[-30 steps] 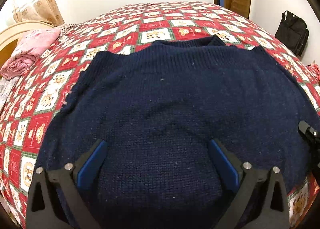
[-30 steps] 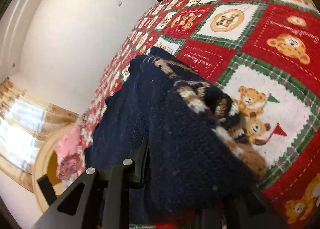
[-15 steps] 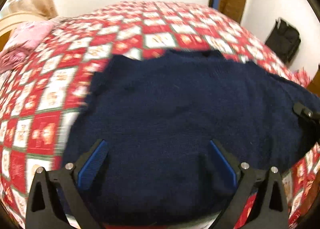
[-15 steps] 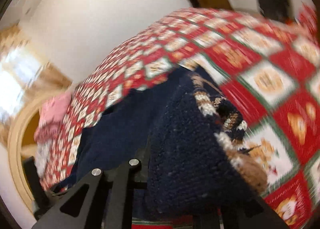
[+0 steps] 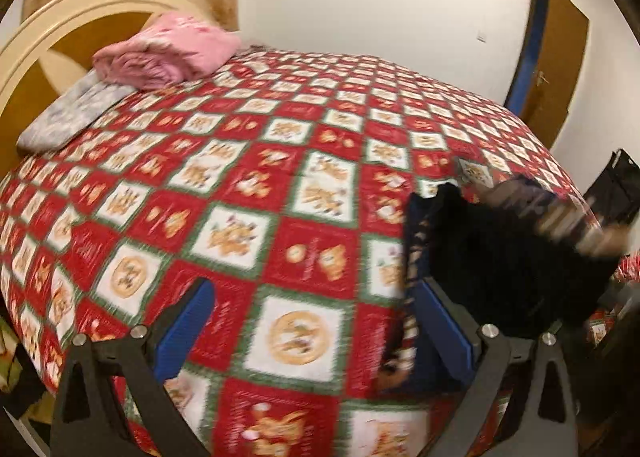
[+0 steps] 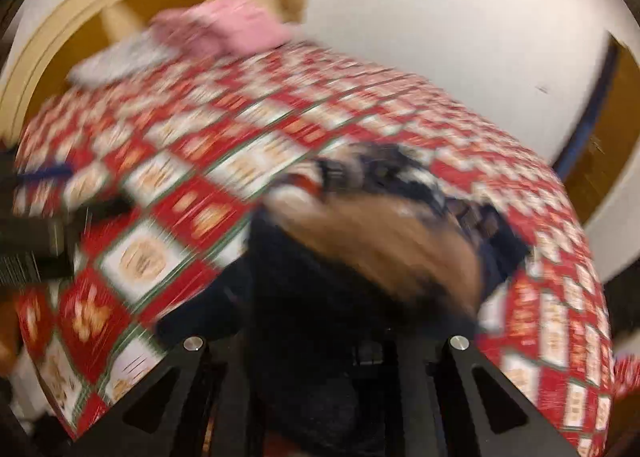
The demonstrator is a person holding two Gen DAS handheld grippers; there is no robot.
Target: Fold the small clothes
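Note:
The navy knitted sweater (image 5: 500, 257) hangs bunched up at the right of the left wrist view, over the bed's right side. In the blurred right wrist view it fills the middle, navy (image 6: 320, 289) with a brown patterned part on top. My right gripper (image 6: 324, 341) is shut on the sweater, and the cloth hides its fingertips. My left gripper (image 5: 316, 321) stands open above the red teddy-bear quilt (image 5: 280, 177), with nothing between its blue pads (image 5: 188, 321). Its right finger is close beside the hanging sweater.
A folded pink blanket (image 5: 168, 53) and a grey cloth (image 5: 68, 117) lie by the round cream headboard (image 5: 60, 17) at the back left. A brown door (image 5: 556, 57) and a black bag (image 5: 616, 189) are at the right, past the bed's edge.
The sweater lay spread flat under the left gripper; now it is gathered and lifted off to the right in the right gripper. Both views have swung towards the headboard, and the right view has rolled.

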